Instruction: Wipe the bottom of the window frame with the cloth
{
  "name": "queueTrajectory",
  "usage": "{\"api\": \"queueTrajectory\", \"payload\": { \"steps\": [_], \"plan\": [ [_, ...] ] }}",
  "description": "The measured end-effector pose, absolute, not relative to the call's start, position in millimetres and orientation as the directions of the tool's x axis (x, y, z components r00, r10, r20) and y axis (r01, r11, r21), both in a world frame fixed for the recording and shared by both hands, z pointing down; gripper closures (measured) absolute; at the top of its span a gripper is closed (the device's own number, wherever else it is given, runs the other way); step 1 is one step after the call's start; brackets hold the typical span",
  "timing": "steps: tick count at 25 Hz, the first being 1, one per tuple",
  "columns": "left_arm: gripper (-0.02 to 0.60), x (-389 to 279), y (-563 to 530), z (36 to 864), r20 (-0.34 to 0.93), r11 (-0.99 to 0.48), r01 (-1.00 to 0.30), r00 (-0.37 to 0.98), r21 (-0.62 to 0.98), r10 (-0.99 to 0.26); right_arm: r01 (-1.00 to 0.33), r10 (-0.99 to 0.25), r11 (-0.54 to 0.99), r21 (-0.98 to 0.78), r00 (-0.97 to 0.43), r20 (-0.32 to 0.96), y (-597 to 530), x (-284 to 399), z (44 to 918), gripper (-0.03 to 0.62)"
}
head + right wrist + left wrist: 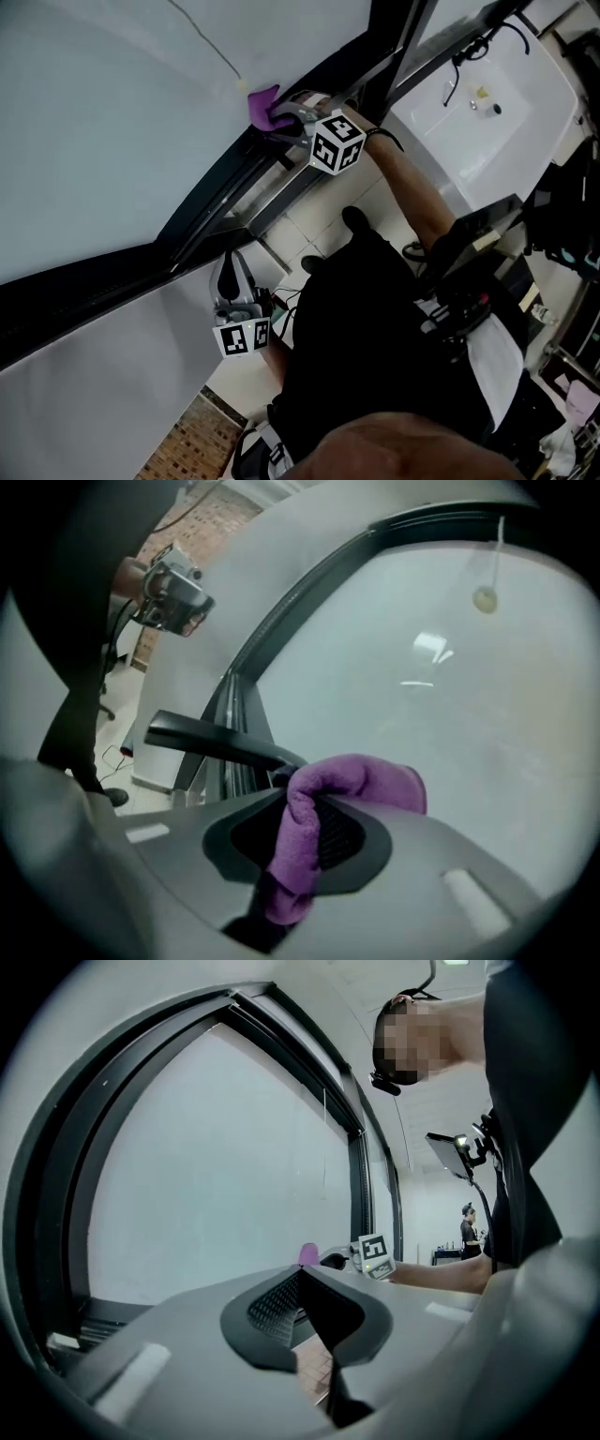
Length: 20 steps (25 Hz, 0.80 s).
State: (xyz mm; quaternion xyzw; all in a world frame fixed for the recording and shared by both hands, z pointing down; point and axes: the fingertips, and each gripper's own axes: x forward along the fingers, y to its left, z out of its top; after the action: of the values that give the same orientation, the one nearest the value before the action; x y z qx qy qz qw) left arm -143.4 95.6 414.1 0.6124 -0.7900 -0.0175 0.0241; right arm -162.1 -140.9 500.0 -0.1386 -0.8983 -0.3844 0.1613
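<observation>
One purple cloth (262, 105) sat pinched in my right gripper (283, 122), at the bottom rail of the window frame (208, 202) beside the glass. My left gripper (232, 269) was pressed together, empty. I judged most of the rail was left to wipe.

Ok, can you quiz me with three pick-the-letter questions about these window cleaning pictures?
1. Where is the cloth? A) on the floor B) in the right claw C) on a chair
2. What colour is it? A) green B) yellow C) purple
3. How is the left claw? A) shut and empty B) wide open C) squeezing a sponge

Answers: 1 B, that claw pinches the cloth up by the window frame; 2 C, it shows purple in every view; 3 A, it is closed tight with nothing in it.
</observation>
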Motion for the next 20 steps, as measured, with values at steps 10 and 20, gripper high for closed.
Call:
{"api": "queueTrajectory", "payload": {
  "steps": [10,20],
  "plan": [
    [0.58,-150.3,82.2,417.6,0.018,0.232,-0.969,-0.231,0.082,-0.973,0.428,0.161,0.576,0.697,-0.895,0.417,-90.2,-86.3,493.4,0.526],
    [0.58,-141.0,69.5,416.9,0.015,0.195,-0.977,-0.194,0.085,-0.981,0.205,0.106,0.869,0.451,-0.966,0.236,-141.5,-106.4,450.3,0.526]
  ]
}}
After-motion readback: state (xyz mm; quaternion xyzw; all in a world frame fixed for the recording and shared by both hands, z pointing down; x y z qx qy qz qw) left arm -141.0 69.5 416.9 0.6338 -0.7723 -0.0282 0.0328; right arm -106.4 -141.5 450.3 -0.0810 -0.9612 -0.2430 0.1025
